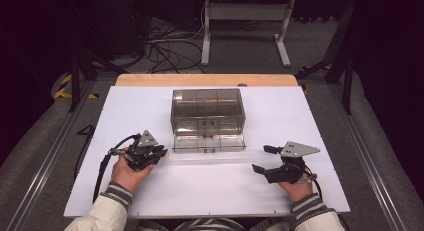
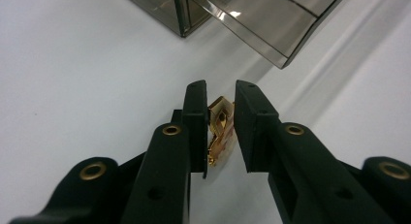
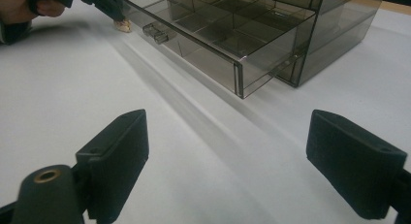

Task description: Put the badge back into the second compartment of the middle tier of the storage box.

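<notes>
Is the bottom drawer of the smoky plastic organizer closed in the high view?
No. The bottom drawer stands pulled out toward the person from the organizer, its divided compartments open to view.

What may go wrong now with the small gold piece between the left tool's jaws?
1. The gold piece sits tilted between the jaws of the left tool, touching mostly one pad, so it might slip or twist out.
2. The open drawer lies close to the left tool, which might bump its front.

- Gold clip [image 2: 220,132] between black gripper jaws
- Smoky grey see-through drawer box [image 1: 207,111]
- White table [image 1: 210,191] with a light wood far edge
- Striped cuffs [image 1: 116,193]
</notes>
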`<state>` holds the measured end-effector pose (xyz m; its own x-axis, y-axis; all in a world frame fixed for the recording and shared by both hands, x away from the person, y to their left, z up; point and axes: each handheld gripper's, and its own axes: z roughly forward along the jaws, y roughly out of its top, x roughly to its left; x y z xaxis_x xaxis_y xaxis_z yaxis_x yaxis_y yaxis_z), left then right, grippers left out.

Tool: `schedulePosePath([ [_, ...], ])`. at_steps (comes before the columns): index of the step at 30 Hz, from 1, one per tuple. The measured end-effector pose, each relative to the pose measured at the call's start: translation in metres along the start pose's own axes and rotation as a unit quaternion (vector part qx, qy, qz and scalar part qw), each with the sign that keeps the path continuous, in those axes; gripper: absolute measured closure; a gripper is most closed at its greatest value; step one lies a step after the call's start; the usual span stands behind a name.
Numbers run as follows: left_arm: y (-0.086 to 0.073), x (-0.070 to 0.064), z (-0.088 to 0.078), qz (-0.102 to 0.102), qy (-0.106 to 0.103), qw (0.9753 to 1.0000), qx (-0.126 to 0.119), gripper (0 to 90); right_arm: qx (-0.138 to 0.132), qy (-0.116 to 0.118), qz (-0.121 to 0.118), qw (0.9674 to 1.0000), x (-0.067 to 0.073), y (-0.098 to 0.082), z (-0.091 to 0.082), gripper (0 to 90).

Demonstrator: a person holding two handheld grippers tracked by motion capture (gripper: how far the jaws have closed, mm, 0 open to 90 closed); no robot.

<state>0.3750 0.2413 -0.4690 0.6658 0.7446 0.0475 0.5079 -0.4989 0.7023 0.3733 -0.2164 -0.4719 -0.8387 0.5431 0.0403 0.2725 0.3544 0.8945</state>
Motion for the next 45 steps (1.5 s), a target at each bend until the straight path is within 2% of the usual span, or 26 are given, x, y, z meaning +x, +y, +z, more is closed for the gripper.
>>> schedulePosePath([
  [5,0.0,0.0,-0.006,0.002,-0.005,1.0,-0.008,84.3,0.001,0.0,-0.001,1.0,0.0,0.0,0.0,15.9],
  [6,0.0,0.0,-0.007,-0.003,-0.011,0.9999,-0.01,85.1,0.002,0.001,-0.002,1.0,0.0,0.0,0.0,15.9],
  [16,-0.001,-0.001,-0.007,0.003,-0.033,0.9994,-0.006,87.8,0.002,0.001,-0.002,1.0,0.001,0.0,0.001,16.1],
  [23,-0.001,0.001,-0.006,-0.001,-0.04,0.9992,-0.005,88.4,0.002,0.001,-0.002,1.0,0.001,0.0,0.001,16.1],
  [32,0.0,0.002,-0.007,-0.001,-0.038,0.9993,-0.004,88.6,0.002,0.001,-0.002,1.0,0.001,0.0,0.001,16.1],
  [38,0.0,0.003,-0.011,-0.009,-0.042,0.9989,-0.016,88.7,0.002,0.001,-0.002,1.0,0.0,0.0,0.001,16.1],
  [39,0.0,0.003,-0.012,-0.005,-0.04,0.9991,-0.016,88.6,0.002,0.001,-0.002,1.0,0.001,0.0,0.001,16.1],
  [45,0.002,0.005,-0.02,-0.017,-0.045,0.9981,-0.038,88.6,0.002,0.0,-0.002,1.0,0.001,0.0,0.001,16.1],
])
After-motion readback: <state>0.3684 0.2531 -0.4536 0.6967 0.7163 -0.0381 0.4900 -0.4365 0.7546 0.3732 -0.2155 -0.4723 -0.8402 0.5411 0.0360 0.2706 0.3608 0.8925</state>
